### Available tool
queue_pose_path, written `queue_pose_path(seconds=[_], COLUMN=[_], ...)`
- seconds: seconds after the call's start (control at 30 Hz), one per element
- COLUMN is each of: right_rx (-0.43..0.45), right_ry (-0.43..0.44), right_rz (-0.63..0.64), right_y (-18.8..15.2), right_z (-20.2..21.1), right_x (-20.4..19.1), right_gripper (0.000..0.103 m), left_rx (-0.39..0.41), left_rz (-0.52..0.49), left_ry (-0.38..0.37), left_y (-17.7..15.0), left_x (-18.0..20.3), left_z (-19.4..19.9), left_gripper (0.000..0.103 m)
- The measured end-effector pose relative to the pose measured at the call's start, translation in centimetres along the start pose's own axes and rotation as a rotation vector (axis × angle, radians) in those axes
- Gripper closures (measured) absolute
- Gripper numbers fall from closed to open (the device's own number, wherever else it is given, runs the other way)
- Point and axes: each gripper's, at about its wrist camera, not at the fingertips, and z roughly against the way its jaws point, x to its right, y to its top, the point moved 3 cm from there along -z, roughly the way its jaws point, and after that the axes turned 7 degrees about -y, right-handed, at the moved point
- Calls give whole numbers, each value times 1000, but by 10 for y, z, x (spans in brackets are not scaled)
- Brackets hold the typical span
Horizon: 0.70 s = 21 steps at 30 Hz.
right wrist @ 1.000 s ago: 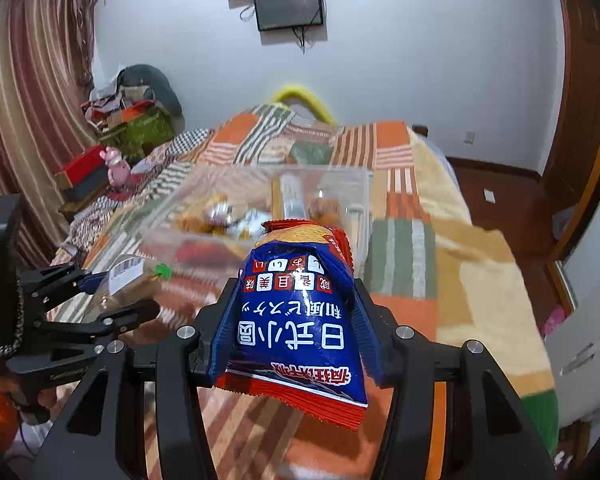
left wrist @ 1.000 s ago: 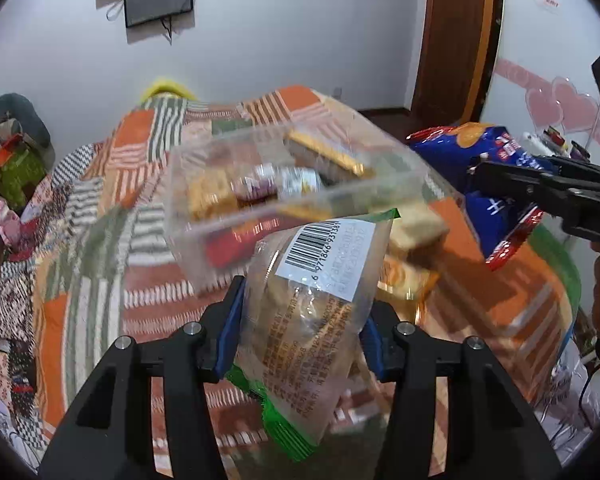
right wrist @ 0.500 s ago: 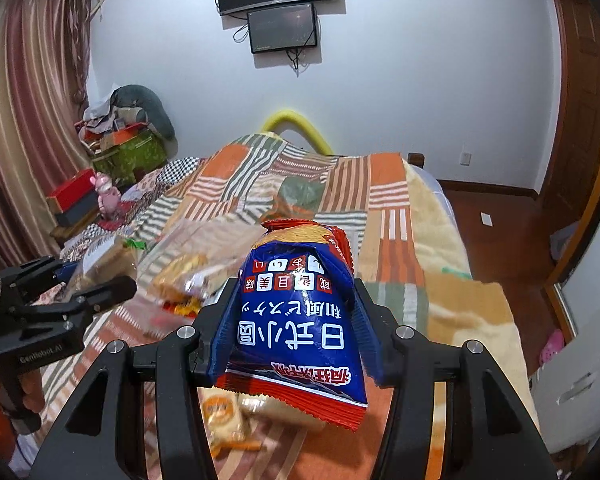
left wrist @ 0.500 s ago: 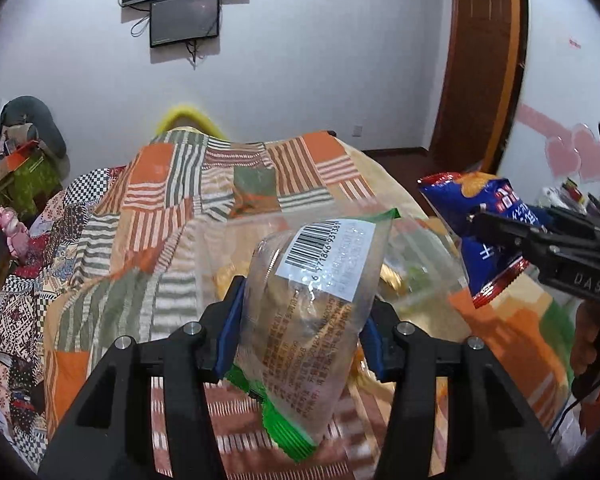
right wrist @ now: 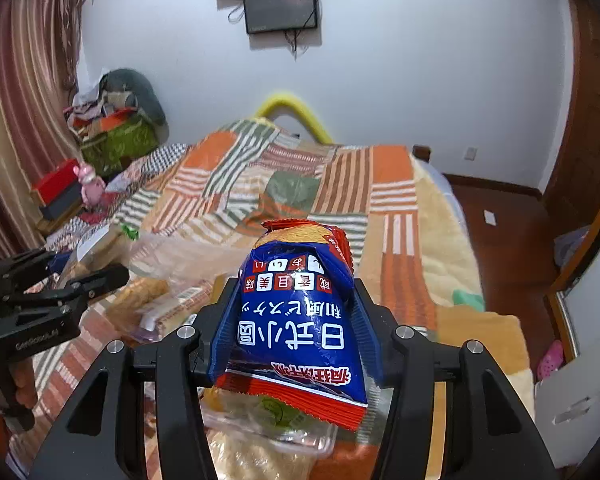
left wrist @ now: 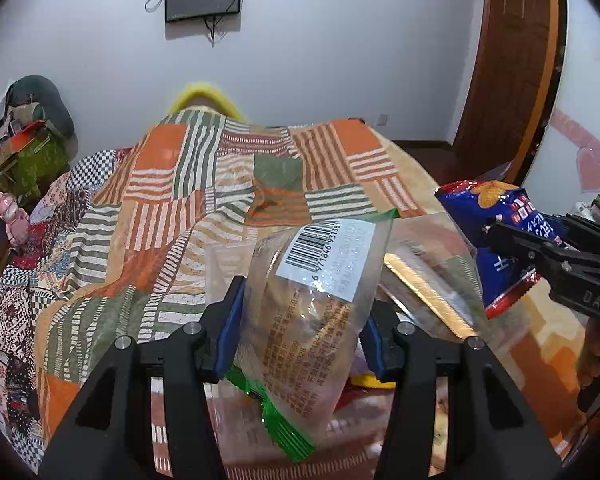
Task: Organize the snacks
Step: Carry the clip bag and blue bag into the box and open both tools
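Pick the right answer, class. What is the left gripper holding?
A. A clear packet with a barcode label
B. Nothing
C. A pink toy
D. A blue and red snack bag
A: in the left wrist view, the left gripper pinches a clear packet with a barcode label between its blue pads.

Light: soft, even indoor light, fairly bright on the white wall (left wrist: 340,60)
Glare: shiny spots on the clear wrapper (left wrist: 312,312)
Blur: stuff below the jaws is smeared
Edges: heavy fisheye bend, black corners
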Motion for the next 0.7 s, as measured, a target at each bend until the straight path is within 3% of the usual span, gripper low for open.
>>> queue_pose_path(seconds=[0.27,0.4,0.53,0.7], right_rx=[-45,-66,-78,-42], right_ry=[28,1,9,-12], right_rz=[18,38,29,52], right_y=[-4,-3,-6,-11], right_z=[-20,-22,-16,5], right_x=[-1,-1,1,0], right_gripper=[53,50,35,28], left_rx=[-31,-36,-20,14], left_rz=[-38,-28,-28,-35], left_ry=[-9,-33,-46,-54], left_y=[9,8,7,5], left_x=[8,15,23,29], left_z=[-28,-27,-15,12], left_gripper=[52,49,39,35])
